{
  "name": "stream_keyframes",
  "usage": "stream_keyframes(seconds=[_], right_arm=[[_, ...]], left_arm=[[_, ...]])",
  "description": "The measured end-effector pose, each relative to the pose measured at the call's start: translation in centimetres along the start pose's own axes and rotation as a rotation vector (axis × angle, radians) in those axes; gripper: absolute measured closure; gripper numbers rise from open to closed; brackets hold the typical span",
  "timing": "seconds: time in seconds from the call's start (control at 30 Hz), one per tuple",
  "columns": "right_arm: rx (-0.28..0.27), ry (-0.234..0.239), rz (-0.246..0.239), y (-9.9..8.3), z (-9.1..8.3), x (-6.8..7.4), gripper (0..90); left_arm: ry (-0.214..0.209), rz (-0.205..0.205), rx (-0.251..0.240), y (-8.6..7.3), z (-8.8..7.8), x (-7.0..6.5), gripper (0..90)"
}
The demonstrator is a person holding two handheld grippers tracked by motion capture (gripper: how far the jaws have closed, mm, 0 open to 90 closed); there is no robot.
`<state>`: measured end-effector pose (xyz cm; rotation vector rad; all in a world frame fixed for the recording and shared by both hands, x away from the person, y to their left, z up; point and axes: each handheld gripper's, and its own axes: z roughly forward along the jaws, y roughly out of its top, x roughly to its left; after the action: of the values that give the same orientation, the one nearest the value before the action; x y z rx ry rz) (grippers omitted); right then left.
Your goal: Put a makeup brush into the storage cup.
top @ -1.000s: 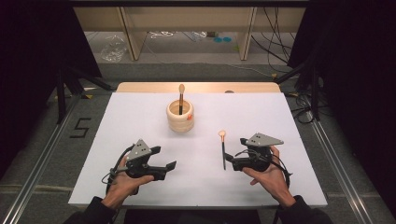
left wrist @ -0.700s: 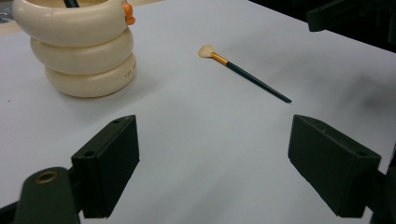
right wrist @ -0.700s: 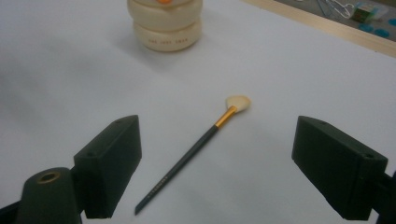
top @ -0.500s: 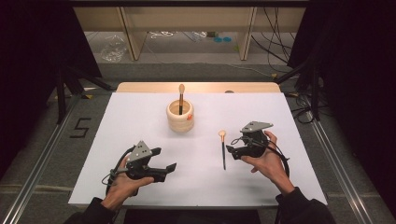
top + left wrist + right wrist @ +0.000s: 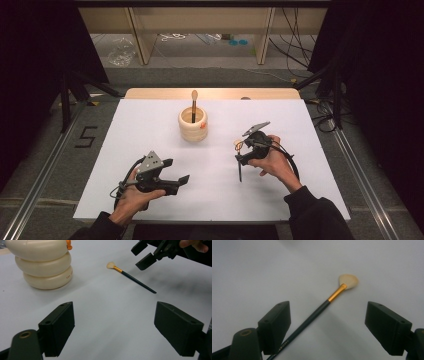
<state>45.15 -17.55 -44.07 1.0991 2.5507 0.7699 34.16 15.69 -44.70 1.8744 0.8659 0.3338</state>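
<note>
Your right tongs [image 5: 243, 150] hang over the brush [image 5: 319, 310] lying right of the surface's [image 5: 150, 115] middle, jaws apart but just been closing, nothing pinched. Left tongs [image 5: 175, 172] apart near the front edge.

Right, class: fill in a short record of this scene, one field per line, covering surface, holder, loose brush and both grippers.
surface: white table sheet
holder: cream ribbed pot, one brush upright inside
loose brush: fan brush lying flat on the sheet
right gripper: over the fan brush, jaws just been closing, not gripping
left gripper: open, nothing between jaws
</note>
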Motion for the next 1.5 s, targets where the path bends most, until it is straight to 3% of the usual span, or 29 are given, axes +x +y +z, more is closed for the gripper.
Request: stream_keyframes(seconds=[0.03, 0.23, 0.37, 0.87, 1.17, 1.5], right_arm=[[0.0, 0.002, -0.018, 0.2, 0.2, -0.2, 22.7], [0.038, 0.023, -0.02, 0.9, 1.0, -0.4, 26.0], [0.095, 0.045, -0.014, 1.5, 1.7, -0.6, 28.4], [0.182, 0.052, -0.015, 2.4, 2.9, -1.0, 33.8], [0.236, 0.041, -0.064, 2.4, 3.4, -0.8, 44.8], [0.261, 0.071, -0.061, 2.5, 3.7, -1.2, 56.0]], left_arm=[[0.0, 0.0, 0.0, 0.0, 0.0, 0.0, 16.5], [-0.004, -0.007, 0.004, 0.0, 0.0, 0.1, 16.5], [-0.011, -0.002, 0.014, -0.1, 0.1, 0.0, 16.5], [-0.004, 0.002, 0.013, 0.0, 0.0, 0.0, 16.4], [0.001, 0.005, 0.018, 0.0, 0.1, 0.0, 16.4], [0.002, 0.001, 0.017, -0.1, 0.1, 0.0, 16.4]])
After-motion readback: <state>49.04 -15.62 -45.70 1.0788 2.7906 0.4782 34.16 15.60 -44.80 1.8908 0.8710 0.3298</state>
